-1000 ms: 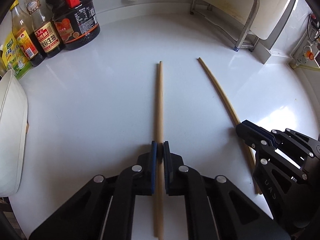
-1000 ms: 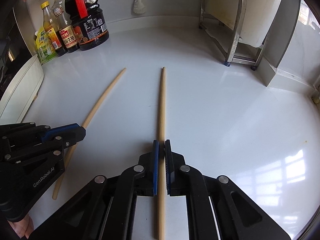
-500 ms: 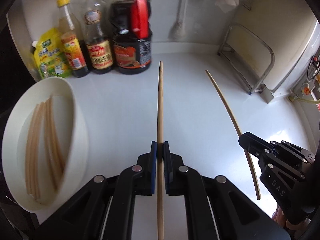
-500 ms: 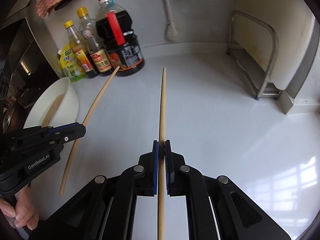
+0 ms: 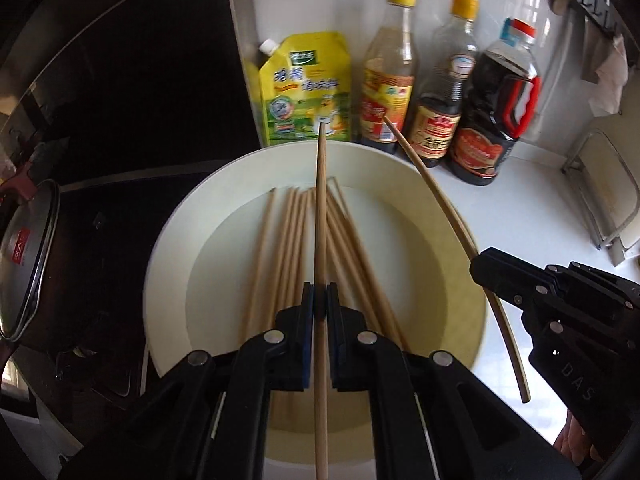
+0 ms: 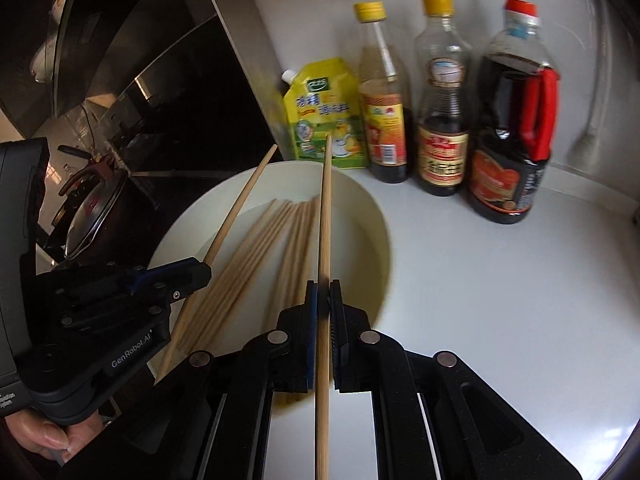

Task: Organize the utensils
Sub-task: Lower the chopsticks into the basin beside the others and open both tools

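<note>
A white oval dish [image 5: 172,248] [image 6: 380,240] holds several wooden chopsticks [image 5: 288,240] [image 6: 264,236] lying side by side. My left gripper [image 5: 320,300] [image 6: 200,270] is shut on one chopstick [image 5: 321,208] [image 6: 236,208], held in the air above the dish and pointing at the bottles. My right gripper [image 6: 323,300] [image 5: 478,262] is shut on a second chopstick [image 6: 325,216] [image 5: 436,196], held over the dish's right rim. Both held sticks run lengthways between the pads, with their tails sticking out behind.
Against the back wall stand a yellow pouch [image 5: 306,88] [image 6: 326,112], two yellow-capped bottles [image 5: 386,76] [image 6: 382,108] and a dark soy sauce jug [image 5: 494,108] [image 6: 510,136]. A black stove with a lidded pot [image 5: 24,260] lies left of the dish. A metal rack [image 5: 600,200] stands right.
Both grippers have lifted their chopsticks off the white counter and carried them left, from the open counter to above the dish of chopsticks. The grips stayed shut.
</note>
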Motion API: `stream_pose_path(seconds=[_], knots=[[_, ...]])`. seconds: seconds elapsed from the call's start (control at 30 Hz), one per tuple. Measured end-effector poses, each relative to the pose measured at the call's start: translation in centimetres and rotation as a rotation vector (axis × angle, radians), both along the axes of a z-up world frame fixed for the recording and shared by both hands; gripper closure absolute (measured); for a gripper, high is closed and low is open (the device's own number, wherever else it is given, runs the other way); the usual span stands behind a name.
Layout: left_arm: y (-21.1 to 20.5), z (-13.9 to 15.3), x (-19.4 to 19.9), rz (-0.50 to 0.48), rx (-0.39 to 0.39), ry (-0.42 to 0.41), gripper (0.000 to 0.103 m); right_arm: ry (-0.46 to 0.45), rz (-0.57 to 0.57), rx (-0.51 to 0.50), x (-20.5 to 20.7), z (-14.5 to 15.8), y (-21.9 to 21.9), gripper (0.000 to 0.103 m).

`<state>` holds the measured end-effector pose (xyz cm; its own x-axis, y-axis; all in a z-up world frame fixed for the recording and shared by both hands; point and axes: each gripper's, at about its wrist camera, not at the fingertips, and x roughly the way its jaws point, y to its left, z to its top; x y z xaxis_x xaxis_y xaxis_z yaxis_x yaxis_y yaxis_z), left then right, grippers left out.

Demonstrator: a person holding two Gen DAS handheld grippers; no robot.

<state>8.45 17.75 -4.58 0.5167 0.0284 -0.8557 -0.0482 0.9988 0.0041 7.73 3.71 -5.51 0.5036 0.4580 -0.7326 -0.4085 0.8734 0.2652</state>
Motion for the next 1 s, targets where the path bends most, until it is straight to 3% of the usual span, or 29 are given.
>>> stream_pose_path(seconds=[0.3,0.37,0.47,1.0], knots=[[4.0,-2.3,1.2,0.025,-0.059,0.049,0.095,0.056,-0.001,-0.053,2.4,-1.9,4.1,0.097],[4.4,-2.5,1.3,0.034,-0.073,0.055,0.093,0.055,-0.015,-0.060,2.3,-1.9,3.9,0.094],[4.5,-2.5,1.3,0.039,-0.079,0.050,0.081,0.049,-0.035,-0.073,2.1,-1.7,3.4,0.091],[3.9,-0.8,-0.9,0.041,-0.073,0.028,0.069,0.015,-0.089,-0.069,-0.7,0.3,1.5,0.079]])
